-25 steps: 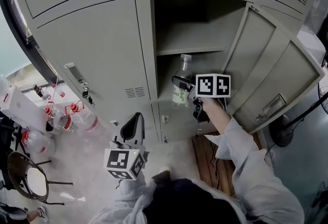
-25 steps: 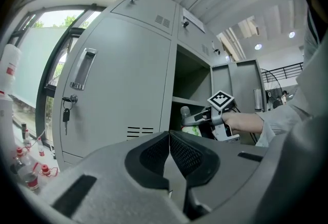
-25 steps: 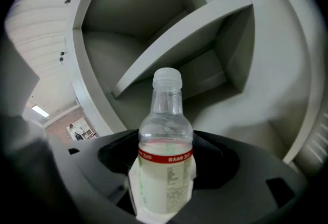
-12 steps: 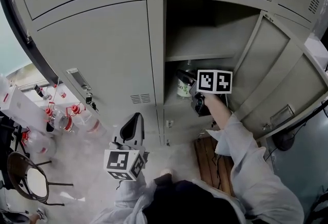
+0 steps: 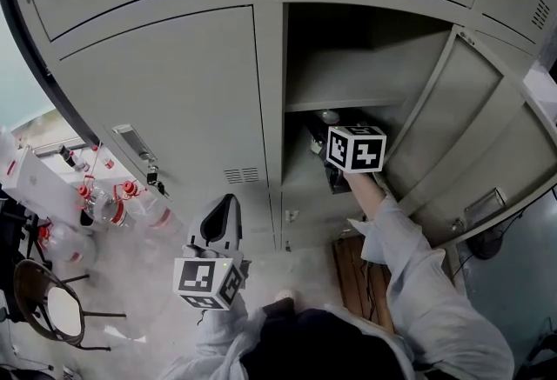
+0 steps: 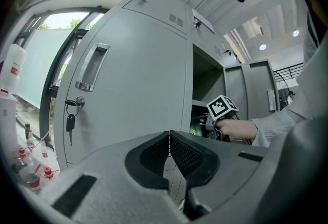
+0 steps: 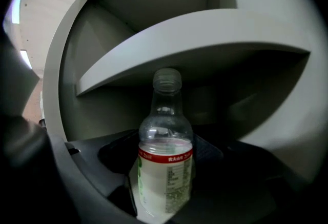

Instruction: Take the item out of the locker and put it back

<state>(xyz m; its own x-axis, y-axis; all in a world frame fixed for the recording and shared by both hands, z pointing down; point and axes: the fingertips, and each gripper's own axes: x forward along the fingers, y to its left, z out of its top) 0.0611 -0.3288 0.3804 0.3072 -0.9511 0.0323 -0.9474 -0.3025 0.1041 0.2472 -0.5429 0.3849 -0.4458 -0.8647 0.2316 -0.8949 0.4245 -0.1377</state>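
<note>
A clear plastic bottle (image 7: 165, 166) with a white label and a red band stands upright between the pads of my right gripper (image 7: 165, 159), which is shut on its body. In the head view the right gripper (image 5: 329, 143) reaches into the open locker (image 5: 348, 65), under the shelf (image 5: 344, 100). Its marker cube hides most of the bottle, and only the cap (image 5: 329, 116) shows. My left gripper (image 5: 226, 204) hangs low in front of the closed locker door (image 5: 165, 91), shut and with nothing in it. The left gripper view shows those jaws (image 6: 169, 138) pressed together.
The open locker door (image 5: 474, 135) swings out to the right of my right arm. A key (image 5: 153, 182) hangs from the closed door's lock. Several red-capped bottles (image 5: 113, 200) and a chair (image 5: 43, 304) stand on the floor at left. A wooden board (image 5: 352, 270) lies below the locker.
My right gripper has carried the bottle from the locker's opening deeper inside, under the shelf, so the bottle is now mostly hidden. The left gripper has stayed still.
</note>
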